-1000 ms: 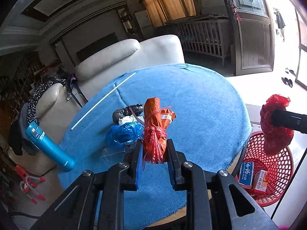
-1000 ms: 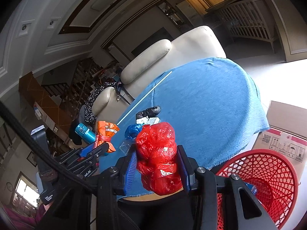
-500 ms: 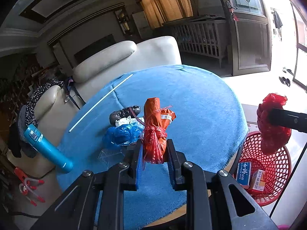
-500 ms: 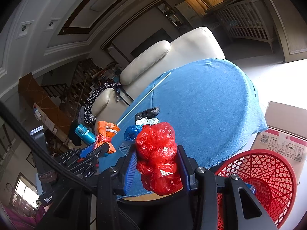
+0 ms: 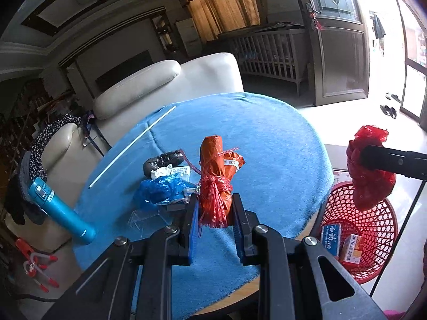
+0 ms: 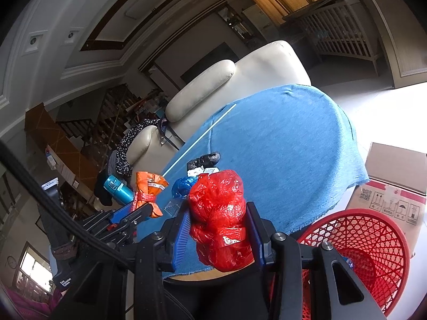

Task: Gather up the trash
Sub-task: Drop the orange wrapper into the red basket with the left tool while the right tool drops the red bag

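Two grippers are in my hands and both are loaded: my left gripper is clenched on an orange packet tied round with red netting, held upright above the near part of the table, and my right gripper is clamped on a crumpled red plastic bag, which hangs past the table's edge over the red mesh basket on the floor. In the left wrist view that basket already holds two small boxes, one blue and white and one orange. The round table is covered with a blue cloth whose frayed hem hangs over the wooden rim. Just beyond my left jaws more trash lies on the cloth: a clear plastic tray, a crumpled blue bag, a bit of white paper and a dark wrapped lump, all bunched close together. A long thin white stick lies slanted across the far left of the cloth. A teal flask rests on the cream leather armchair that stands against the table's far side, with a dotted dark cloth draped over its arm. On the floor to the right sits a cardboard box. Farther back are a slatted crib, tan curtains, a panelled door with leaded glass, and a pair of shoes on the bright floor by the doorway.
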